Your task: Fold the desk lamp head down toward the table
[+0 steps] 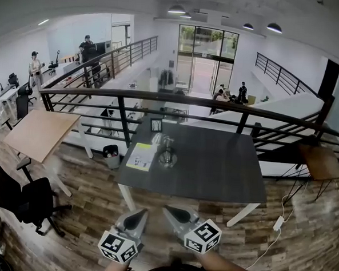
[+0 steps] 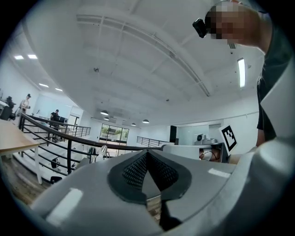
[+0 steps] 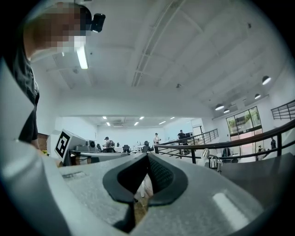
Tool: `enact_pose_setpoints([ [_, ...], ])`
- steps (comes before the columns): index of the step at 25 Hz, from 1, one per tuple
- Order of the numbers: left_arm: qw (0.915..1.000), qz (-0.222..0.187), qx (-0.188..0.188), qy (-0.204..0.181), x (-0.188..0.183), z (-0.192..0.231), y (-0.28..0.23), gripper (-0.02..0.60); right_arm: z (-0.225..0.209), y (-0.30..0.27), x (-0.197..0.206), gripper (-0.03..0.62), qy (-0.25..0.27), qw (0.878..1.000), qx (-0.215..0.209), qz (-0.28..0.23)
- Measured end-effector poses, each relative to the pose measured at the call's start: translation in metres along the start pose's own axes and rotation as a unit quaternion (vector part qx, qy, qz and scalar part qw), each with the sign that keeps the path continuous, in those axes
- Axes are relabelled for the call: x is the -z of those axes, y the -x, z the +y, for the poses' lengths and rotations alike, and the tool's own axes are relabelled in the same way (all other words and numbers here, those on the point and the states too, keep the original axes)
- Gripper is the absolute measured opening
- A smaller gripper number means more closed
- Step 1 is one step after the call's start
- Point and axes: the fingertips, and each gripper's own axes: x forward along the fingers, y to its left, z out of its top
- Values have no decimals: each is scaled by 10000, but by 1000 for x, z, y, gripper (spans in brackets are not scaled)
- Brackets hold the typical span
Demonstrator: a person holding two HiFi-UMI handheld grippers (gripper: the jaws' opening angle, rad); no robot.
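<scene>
A small silver desk lamp [image 1: 166,149] stands upright near the far left of the dark table [image 1: 213,169], its head raised. It also shows far off as the lamp [image 2: 103,150] in the left gripper view and the lamp [image 3: 206,154] in the right gripper view. Both grippers are held level at the bottom of the head view, short of the table's near edge and well apart from the lamp. The left gripper [image 1: 136,219] [image 2: 147,153] is shut with nothing in it. The right gripper [image 1: 174,213] [image 3: 147,156] is shut and empty too.
A yellow sheet [image 1: 140,156] lies left of the lamp, and a small frame [image 1: 156,125] stands at the table's far edge. A black railing [image 1: 240,110] runs behind the table. A tilted wooden desk [image 1: 41,133], a black chair [image 1: 16,200], a bin [image 1: 110,152] and a floor power strip [image 1: 278,223] are around.
</scene>
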Motion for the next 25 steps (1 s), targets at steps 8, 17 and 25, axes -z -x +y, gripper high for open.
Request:
enact_pose_setpoints([
  [8,9994,-48,-297,-142,-6,15,-51,2,-49,-9,0,2,12,9988,-428,225],
  [17,9987,23,-497,-71,-3,45,-78,2,-83,-31,4,2,-142,9976,-608,310],
  [25,9995,-46,-312,12,-2,91,-115,2,-119,-65,14,2,-163,9983,-424,371],
])
